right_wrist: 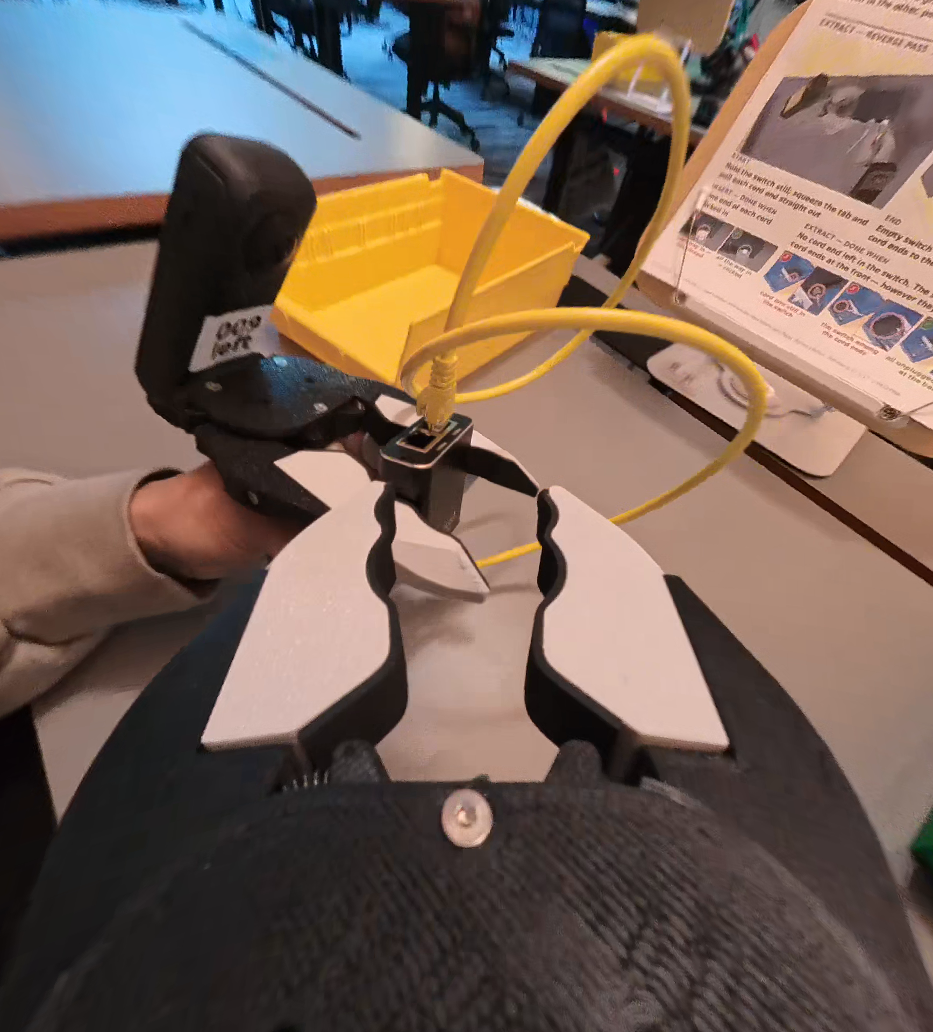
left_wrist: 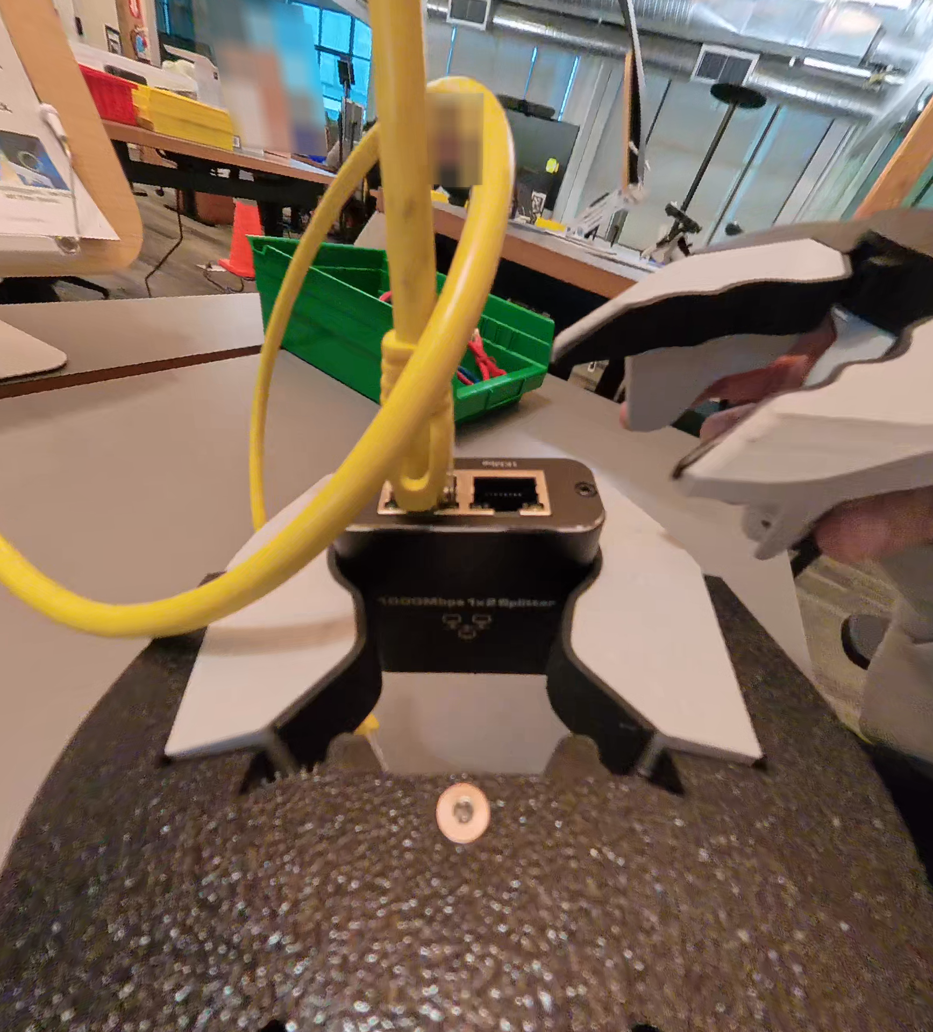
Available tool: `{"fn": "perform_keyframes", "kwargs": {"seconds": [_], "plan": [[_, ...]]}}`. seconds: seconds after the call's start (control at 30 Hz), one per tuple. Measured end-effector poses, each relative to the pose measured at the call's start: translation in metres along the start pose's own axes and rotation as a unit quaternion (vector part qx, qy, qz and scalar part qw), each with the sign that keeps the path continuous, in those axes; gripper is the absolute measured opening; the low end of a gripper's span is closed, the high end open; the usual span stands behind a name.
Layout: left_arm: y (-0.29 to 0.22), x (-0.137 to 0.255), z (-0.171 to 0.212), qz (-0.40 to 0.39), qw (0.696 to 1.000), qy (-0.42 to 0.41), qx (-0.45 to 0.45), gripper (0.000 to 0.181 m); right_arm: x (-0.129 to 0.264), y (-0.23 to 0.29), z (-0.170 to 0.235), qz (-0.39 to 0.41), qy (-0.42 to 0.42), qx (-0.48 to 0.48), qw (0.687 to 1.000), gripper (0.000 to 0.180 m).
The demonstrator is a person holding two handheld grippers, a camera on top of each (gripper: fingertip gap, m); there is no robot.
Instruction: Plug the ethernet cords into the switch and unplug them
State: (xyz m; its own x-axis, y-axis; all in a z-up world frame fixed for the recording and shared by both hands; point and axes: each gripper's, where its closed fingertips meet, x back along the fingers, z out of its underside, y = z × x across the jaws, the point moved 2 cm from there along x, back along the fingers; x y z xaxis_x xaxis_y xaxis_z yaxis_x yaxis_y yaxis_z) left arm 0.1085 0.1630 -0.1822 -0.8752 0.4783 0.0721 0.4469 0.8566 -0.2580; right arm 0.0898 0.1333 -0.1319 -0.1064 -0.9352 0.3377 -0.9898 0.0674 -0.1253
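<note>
My left gripper is shut on a black switch and holds it upright above the table, ports facing up. A yellow ethernet cord is plugged into the left port; the right port is empty. The cord loops in the air around the switch. My right gripper is open and empty, just right of the switch, and it also shows in the left wrist view. In the right wrist view the left gripper holds the switch with the plug standing in it.
A green bin with red and blue wires sits behind the switch. A yellow bin stands empty on the grey table. A wooden board with an instruction sheet stands on a white base.
</note>
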Motion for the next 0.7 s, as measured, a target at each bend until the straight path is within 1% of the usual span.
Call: {"fn": "perform_keyframes", "kwargs": {"seconds": [0.07,0.1,0.17,0.27,0.4,0.47,0.53,0.6,0.7], "plan": [[0.002,0.002,-0.002,-0.007,1.000,-0.005,-0.003,0.075,0.005,0.004,-0.007,-0.018,-0.035,-0.021,0.999,0.049],[0.003,0.001,0.000,-0.010,1.000,0.002,-0.012,0.075,0.006,0.002,-0.009,-0.014,-0.043,-0.026,0.999,0.048],[0.002,0.000,0.002,-0.025,0.999,0.015,-0.039,0.075,0.004,0.001,-0.009,0.002,-0.043,-0.023,0.999,0.049],[-0.005,-0.004,0.002,-0.018,0.998,0.018,-0.049,0.074,-0.003,0.015,-0.011,-0.025,-0.046,-0.029,0.998,0.051],[-0.009,-0.005,0.002,-0.026,0.997,0.025,-0.069,0.074,-0.010,0.012,-0.004,0.003,-0.027,-0.029,0.999,0.055],[-0.009,-0.005,0.000,-0.036,0.996,0.026,-0.084,0.075,-0.012,0.012,-0.004,0.000,-0.031,-0.046,0.998,0.055],[-0.011,-0.006,0.000,-0.050,0.991,0.032,-0.117,0.074,-0.014,0.014,-0.004,-0.010,-0.036,-0.058,0.998,0.054],[-0.009,-0.005,0.000,-0.068,0.986,0.039,-0.145,0.074,-0.015,0.014,0.001,-0.015,-0.022,-0.064,0.998,0.052],[-0.011,-0.005,0.000,-0.062,0.983,0.037,-0.166,0.074,-0.014,0.018,0.002,-0.031,-0.023,-0.068,0.997,0.046]]}}
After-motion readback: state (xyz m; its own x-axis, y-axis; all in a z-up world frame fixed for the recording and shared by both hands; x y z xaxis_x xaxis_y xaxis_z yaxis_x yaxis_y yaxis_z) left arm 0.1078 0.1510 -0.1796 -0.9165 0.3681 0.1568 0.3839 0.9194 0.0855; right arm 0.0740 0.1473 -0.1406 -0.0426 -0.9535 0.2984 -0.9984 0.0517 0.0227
